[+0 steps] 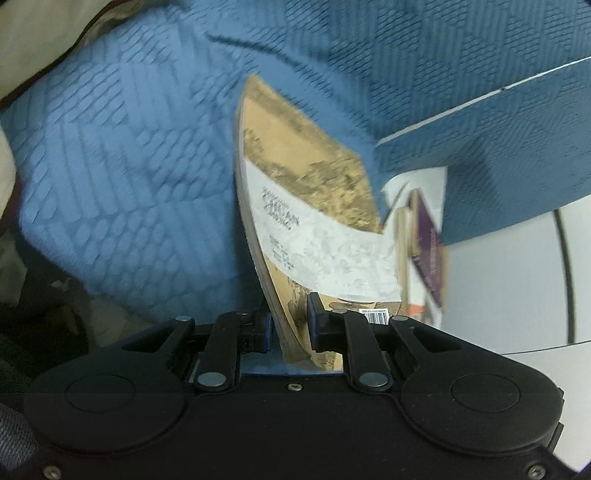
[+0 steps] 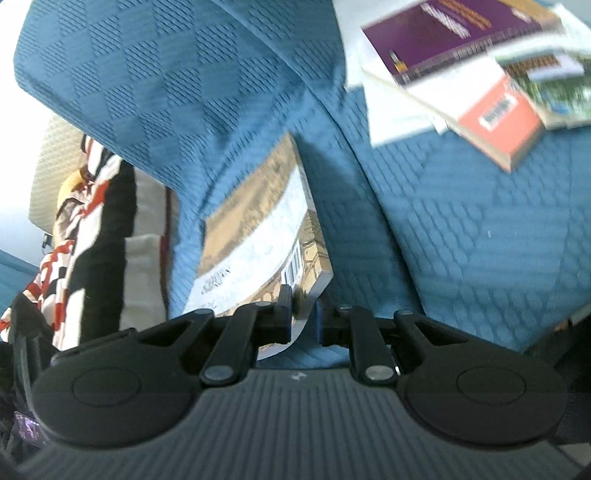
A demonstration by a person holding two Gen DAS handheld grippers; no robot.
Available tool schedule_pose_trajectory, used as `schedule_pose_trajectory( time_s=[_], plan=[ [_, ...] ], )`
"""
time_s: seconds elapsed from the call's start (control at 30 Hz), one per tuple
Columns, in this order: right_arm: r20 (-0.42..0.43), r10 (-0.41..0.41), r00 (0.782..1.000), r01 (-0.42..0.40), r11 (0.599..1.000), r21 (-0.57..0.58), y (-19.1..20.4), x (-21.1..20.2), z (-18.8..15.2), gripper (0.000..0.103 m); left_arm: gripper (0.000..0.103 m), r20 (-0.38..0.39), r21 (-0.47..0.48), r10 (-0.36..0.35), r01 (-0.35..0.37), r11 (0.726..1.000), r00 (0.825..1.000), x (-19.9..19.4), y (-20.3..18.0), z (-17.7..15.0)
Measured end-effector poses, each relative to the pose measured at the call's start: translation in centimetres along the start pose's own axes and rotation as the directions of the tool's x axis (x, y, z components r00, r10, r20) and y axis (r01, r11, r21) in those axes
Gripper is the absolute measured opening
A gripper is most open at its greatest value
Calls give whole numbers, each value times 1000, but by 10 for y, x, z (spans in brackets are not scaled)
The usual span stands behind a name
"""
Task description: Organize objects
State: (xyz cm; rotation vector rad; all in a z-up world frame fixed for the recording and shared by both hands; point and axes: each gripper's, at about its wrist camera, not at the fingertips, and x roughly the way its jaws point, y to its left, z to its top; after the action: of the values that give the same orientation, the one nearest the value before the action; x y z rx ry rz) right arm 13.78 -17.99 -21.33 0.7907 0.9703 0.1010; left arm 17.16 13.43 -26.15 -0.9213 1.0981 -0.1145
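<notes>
Both the left gripper point(image 1: 290, 323) and the right gripper point(image 2: 301, 314) are pinching opposite edges of the tan paperback book point(image 1: 306, 184) over the blue quilted bedcover point(image 1: 122, 177).

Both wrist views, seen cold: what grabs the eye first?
A tan paperback with a white band, gripped by both sets of tongs at once: the left tongs pinch its page edge, the right tongs its barcode corner. Behind it spreads a blue quilted cover. At the right view's upper right lies a loose pile of books, a purple one on top.
</notes>
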Motion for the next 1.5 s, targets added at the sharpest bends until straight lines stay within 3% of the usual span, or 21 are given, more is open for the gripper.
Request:
schedule_pose_trajectory(
  time_s=[0.23, 0.27, 0.33, 0.43, 0.57, 0.63, 0.87, 1.07, 1.5],
  plan=[
    [-56, -22, 998, 26, 998, 62, -20, 22, -16, 21, 17, -16, 5, 73, -73, 997, 997, 9, 5, -7],
    [-50, -19, 999, 22, 998, 60, -19, 22, -17, 21, 20, -14, 7, 80, -80, 997, 997, 9, 4, -6],
    [-54, -22, 998, 24, 999, 39, -16, 21, -17, 24, 35, -14, 2, 90, -90, 996, 996, 9, 3, -6],
    [-80, -31, 996, 35, 998, 56, -15, 19, -13, 28, 45, -3, 16, 116, -116, 993, 993, 2, 0, -9],
    [-129, -73, 989, 76, 997, 18, -9, 15, -7, 34, 50, 33, 51, 149, -150, 987, 988, -11, -9, -14],
    [-103, -64, 993, 61, 998, -25, -4, 4, -4, 34, 56, 55, 71, 168, -172, 983, 984, -18, -16, -15],
    [-10, -46, 999, 43, 981, -190, 23, -41, 11, 34, 57, 146, 164, 155, -178, 970, 977, -52, -59, -27],
    [75, -7, 997, 30, 951, -307, 46, -88, 19, 34, 57, 201, 286, 94, -150, 946, 975, -82, -111, -48],
    [215, 33, 976, 54, 921, -386, 53, -180, 10, 35, 58, 245, 479, -23, -100, 872, 969, -112, -202, -109]
  ],
)
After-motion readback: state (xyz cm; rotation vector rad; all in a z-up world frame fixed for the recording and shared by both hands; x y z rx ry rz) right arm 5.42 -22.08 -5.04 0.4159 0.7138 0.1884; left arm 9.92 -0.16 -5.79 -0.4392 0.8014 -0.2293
